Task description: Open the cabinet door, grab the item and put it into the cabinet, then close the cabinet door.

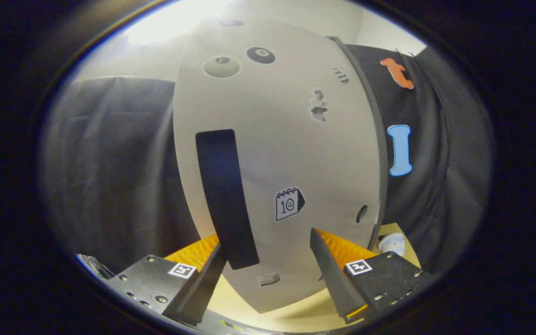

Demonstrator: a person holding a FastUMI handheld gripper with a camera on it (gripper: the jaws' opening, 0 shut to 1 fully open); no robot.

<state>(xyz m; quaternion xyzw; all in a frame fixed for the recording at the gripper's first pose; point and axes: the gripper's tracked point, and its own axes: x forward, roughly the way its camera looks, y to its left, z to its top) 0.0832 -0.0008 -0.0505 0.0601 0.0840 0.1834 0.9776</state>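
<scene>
A white cabinet door (296, 139) with several small stickers stands very close ahead of me. A tall dark handle (226, 195) runs down its left part. My gripper (267, 239) is open, its fingers spread wide in front of the door's lower part. The handle's lower end sits between them, right beside the left finger (207, 274); whether that finger touches it I cannot tell. The right finger (328, 265) stands well clear of the handle. A small white rounded item (392, 243) lies on the tabletop to the right of the cabinet, beyond the right finger.
The cabinet stands on a light wooden table (296, 316). A grey strip (376, 139) runs along the door's right edge. Black cloth hangs on both sides of the cabinet. A dark striped object (92, 266) shows low down beside the left finger.
</scene>
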